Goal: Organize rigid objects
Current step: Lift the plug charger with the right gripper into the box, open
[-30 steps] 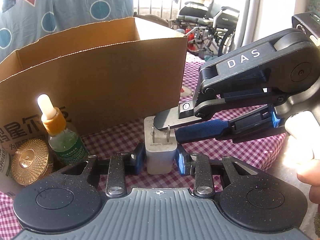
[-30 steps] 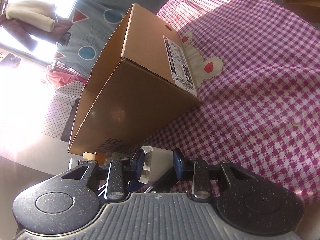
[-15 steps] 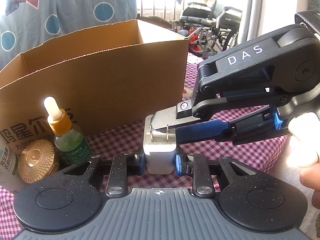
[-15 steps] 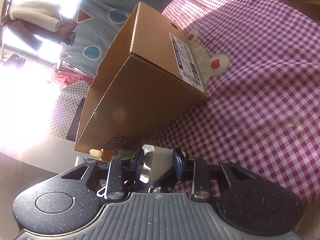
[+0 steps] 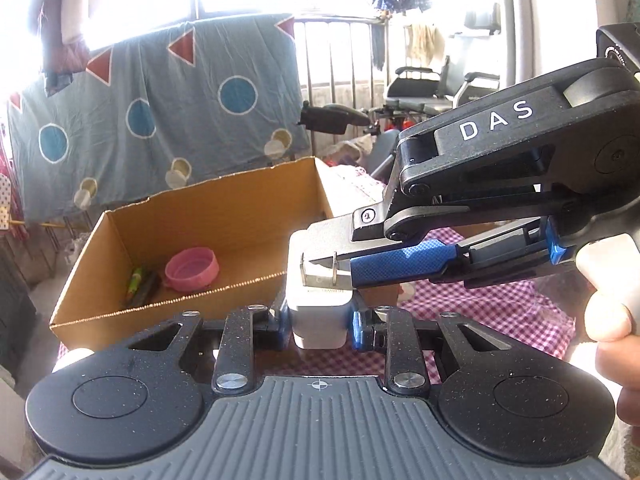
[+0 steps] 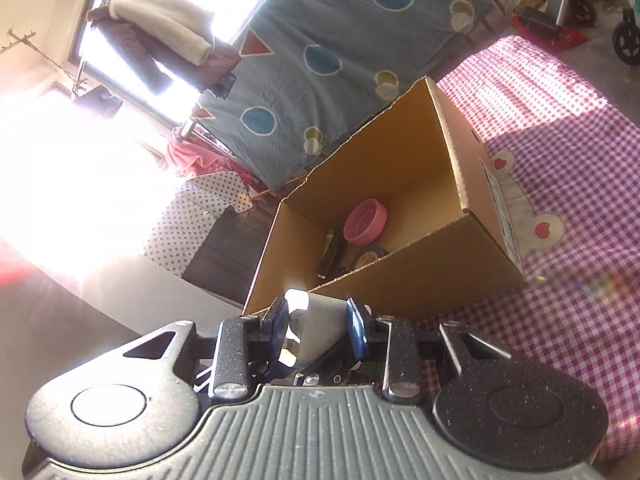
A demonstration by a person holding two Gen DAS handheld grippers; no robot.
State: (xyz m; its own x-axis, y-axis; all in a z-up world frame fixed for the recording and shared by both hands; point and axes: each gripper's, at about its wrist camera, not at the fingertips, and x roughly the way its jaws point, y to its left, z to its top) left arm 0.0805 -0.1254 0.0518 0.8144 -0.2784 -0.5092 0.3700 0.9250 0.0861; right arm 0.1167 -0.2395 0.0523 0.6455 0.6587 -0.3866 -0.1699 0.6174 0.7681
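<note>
A white plug-in charger (image 5: 319, 312) with two metal prongs is clamped between both grippers, held in the air just in front of the near wall of an open cardboard box (image 5: 224, 216). My left gripper (image 5: 320, 326) is shut on its lower body. My right gripper (image 6: 320, 320) is shut on its upper part (image 6: 320, 320) and reaches in from the right in the left wrist view (image 5: 360, 256). Inside the box lie a pink lid (image 5: 192, 269) and a dark-green item (image 5: 136, 282).
The box stands on a pink-checked tablecloth (image 6: 560, 184). A blue cloth with circles and triangles (image 5: 160, 120) hangs behind the box. Wheelchairs (image 5: 440, 88) stand at the back right. A round tin shows inside the box in the right wrist view (image 6: 370, 256).
Both grippers have risen with the charger from the tablecloth to above the box rim, so the box's inside now shows. The dropper bottle and gold lid have dropped out of view.
</note>
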